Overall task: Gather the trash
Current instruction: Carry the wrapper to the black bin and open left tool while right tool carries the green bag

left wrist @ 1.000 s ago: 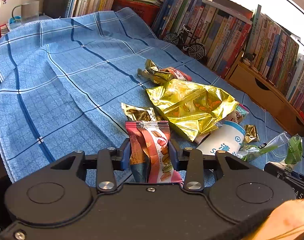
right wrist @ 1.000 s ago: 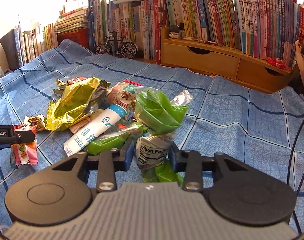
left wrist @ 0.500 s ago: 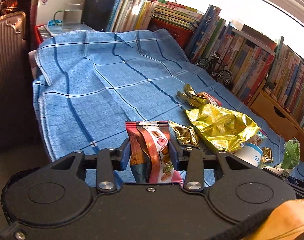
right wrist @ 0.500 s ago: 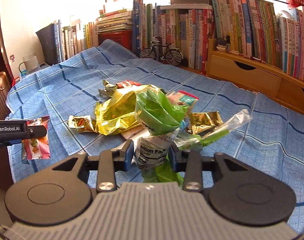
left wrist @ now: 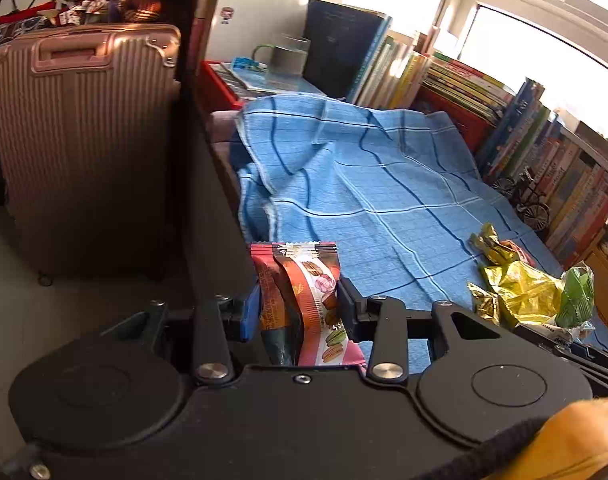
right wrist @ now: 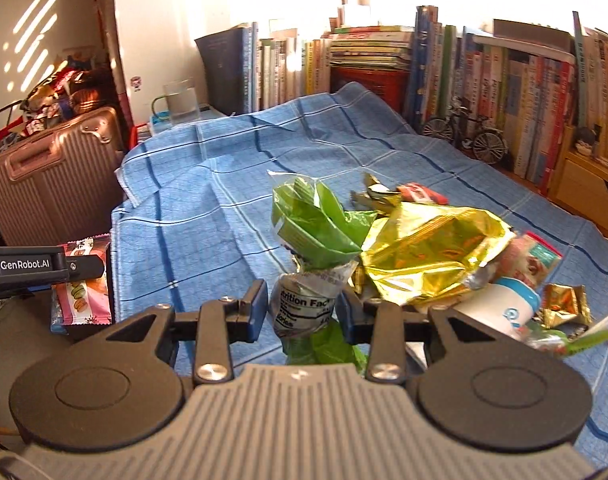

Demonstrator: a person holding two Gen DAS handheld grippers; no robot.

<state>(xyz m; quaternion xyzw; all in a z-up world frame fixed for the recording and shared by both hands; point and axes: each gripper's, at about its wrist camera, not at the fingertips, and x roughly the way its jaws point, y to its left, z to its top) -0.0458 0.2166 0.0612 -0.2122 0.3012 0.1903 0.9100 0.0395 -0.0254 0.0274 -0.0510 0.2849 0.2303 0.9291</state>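
Two wrappers gripped, one in each gripper.
A macaron snack packet (left wrist: 304, 300) is clamped upright by the left gripper (left wrist: 298, 310) fingers, past the blue-checked cloth's (right wrist: 224, 208) edge; a crumpled green wrapper (right wrist: 315, 248) is pinched by the right gripper (right wrist: 304, 308), with gold foil wrappers (right wrist: 427, 256) heaped beyond.

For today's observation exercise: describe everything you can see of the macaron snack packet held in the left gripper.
The macaron snack packet is a small glossy plastic pouch, brown, red and pink, printed with macarons, with a serrated sealed top edge. It stands upright and creased lengthwise, clamped at mid-height between the pads of the left gripper, its lower end hidden behind the gripper body. In the right wrist view it hangs at the edge of the blue checked cloth, touching nothing else.
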